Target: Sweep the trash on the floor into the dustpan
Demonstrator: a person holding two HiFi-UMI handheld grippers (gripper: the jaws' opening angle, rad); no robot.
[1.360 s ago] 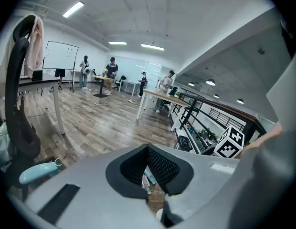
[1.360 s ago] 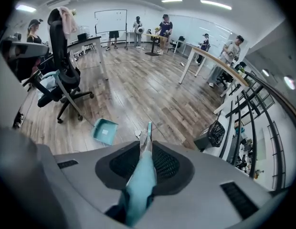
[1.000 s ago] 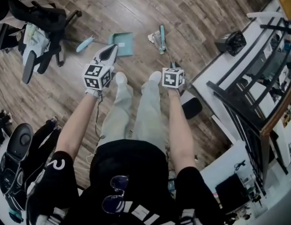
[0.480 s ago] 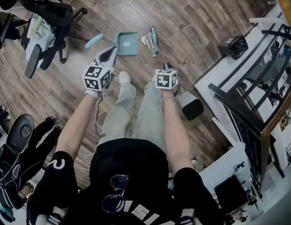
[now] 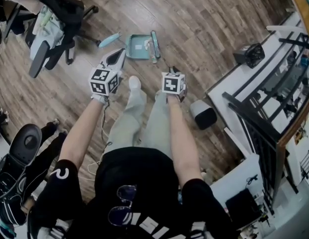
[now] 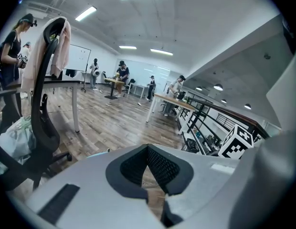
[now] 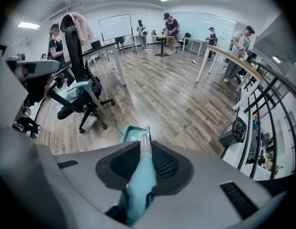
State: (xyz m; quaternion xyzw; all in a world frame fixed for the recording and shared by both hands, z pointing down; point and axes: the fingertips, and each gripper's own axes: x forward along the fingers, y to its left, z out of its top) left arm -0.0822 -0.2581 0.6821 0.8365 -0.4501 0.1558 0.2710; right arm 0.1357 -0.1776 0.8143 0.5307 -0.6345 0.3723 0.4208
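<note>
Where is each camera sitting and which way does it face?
Head view: on the person's head, facing steeply down; arms, legs, left gripper and right gripper show.
Left gripper view: on the left gripper, facing across the office; its jaws, tips together, hold nothing.
Right gripper view: on the right gripper, facing down toward the dustpan; its jaws grip the broom.
Shared: head and right gripper views both show dustpan and broom.

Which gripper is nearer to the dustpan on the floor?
Left. The left gripper hangs just left of the dustpan; the right gripper is farther off to its right, jaws shut on the brush reaching it.
</note>
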